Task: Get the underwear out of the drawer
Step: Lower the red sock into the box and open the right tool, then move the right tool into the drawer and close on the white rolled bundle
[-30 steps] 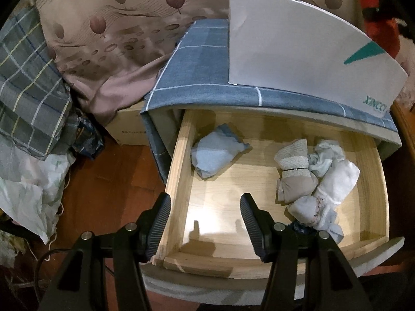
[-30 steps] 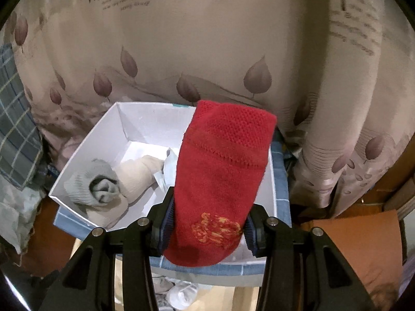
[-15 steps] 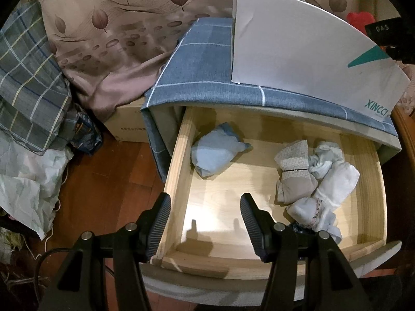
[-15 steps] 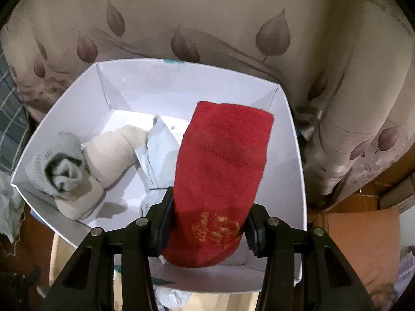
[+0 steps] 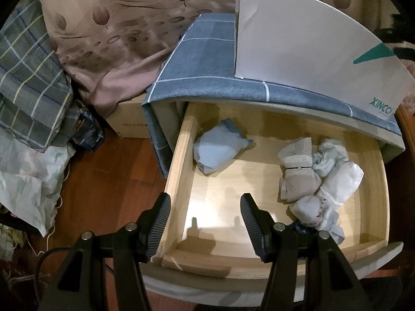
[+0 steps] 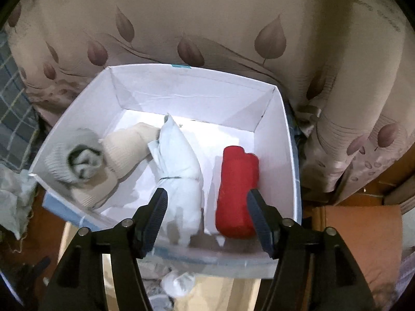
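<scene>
The wooden drawer (image 5: 179,155) stands pulled out. A light-blue folded bundle (image 5: 219,149) lies at its back left, and a heap of beige and white underwear (image 5: 319,176) lies at its right. My left gripper (image 5: 205,216) hangs open over the drawer's front left corner, holding nothing. In the right wrist view my right gripper (image 6: 206,207) hovers over the white box (image 6: 280,140), its jaws opening. The red rolled piece (image 6: 237,189) lies on the box floor at the right, free of the pads. A white bundle (image 6: 181,173), a cream roll (image 6: 124,147) and a grey roll (image 6: 75,159) lie beside it.
The box (image 5: 311,46) sits on the blue checked cloth (image 5: 207,59) over the cabinet top. A leaf-patterned curtain (image 6: 207,20) hangs behind. A plaid cloth (image 5: 28,83), a cardboard box (image 5: 129,121) and crumpled fabric (image 5: 23,178) crowd the wooden floor (image 5: 103,181) at left.
My right gripper came down over the white box and spread its jaws; the red piece dropped out of them onto the box floor. The left gripper stayed where it was.
</scene>
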The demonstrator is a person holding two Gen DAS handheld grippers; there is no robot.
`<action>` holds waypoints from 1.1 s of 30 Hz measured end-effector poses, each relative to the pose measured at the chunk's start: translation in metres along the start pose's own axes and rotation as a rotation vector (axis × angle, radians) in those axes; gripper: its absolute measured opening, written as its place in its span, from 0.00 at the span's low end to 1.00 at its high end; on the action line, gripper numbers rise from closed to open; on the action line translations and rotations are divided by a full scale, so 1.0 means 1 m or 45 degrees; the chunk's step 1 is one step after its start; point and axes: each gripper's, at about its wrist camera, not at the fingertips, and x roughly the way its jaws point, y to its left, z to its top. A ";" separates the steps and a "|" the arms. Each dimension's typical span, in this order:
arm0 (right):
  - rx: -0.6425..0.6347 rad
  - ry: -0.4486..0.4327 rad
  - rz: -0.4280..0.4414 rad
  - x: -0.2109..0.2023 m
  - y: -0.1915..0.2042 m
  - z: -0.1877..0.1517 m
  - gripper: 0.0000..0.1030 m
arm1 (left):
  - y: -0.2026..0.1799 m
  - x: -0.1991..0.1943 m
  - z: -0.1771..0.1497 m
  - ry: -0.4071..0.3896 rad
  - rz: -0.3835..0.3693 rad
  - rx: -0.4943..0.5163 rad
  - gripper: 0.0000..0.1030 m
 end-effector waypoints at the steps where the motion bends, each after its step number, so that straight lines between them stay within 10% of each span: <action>1: 0.005 -0.002 0.013 -0.005 -0.001 -0.002 0.59 | 0.000 0.000 0.000 0.002 -0.002 -0.002 0.56; 11: 0.042 0.108 0.170 -0.035 -0.005 -0.070 0.59 | 0.009 0.005 0.001 0.034 -0.014 -0.038 0.55; 33: 0.158 0.450 0.164 0.108 0.028 -0.163 0.58 | 0.015 0.010 0.002 0.054 -0.025 -0.063 0.56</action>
